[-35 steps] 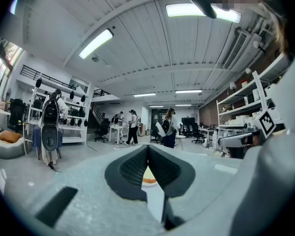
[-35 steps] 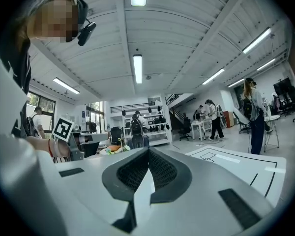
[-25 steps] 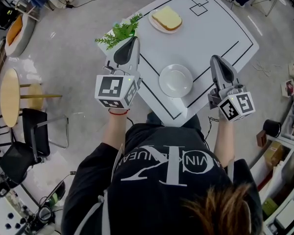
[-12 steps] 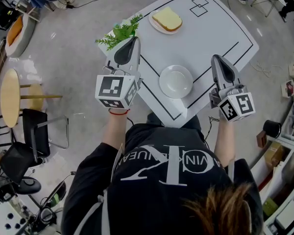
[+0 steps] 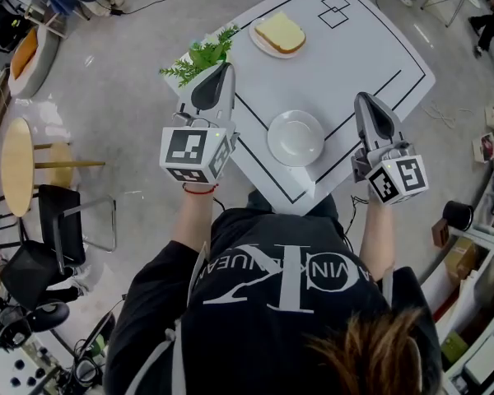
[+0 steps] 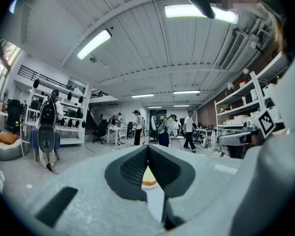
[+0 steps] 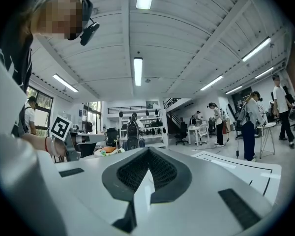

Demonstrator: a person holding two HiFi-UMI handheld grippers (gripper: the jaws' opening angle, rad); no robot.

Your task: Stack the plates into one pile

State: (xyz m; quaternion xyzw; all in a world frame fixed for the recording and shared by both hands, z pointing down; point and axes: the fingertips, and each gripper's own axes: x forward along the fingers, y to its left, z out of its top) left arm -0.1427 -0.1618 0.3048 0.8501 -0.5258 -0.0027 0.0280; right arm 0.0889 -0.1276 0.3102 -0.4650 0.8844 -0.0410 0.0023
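An empty white plate [image 5: 295,137] lies near the front corner of the white table [image 5: 354,48]. A second plate [image 5: 266,43], at the far side, carries a slice of toast [image 5: 281,30]. My left gripper [image 5: 224,66] hovers at the table's left edge, left of the empty plate, shut with nothing in it. At the right edge, right of that plate, my right gripper [image 5: 363,98] is also shut and empty. In the left gripper view the jaws [image 6: 147,149] meet, and a bit of toast [image 6: 148,177] shows below them. The right gripper view shows its jaws [image 7: 148,152] closed too.
A green leafy sprig [image 5: 202,56] sits at the table's left corner, just beyond the left gripper. Black lines mark the tabletop. A round wooden table [image 5: 16,163] and a black chair [image 5: 58,229] stand on the floor to the left; shelves [image 5: 477,303] line the right.
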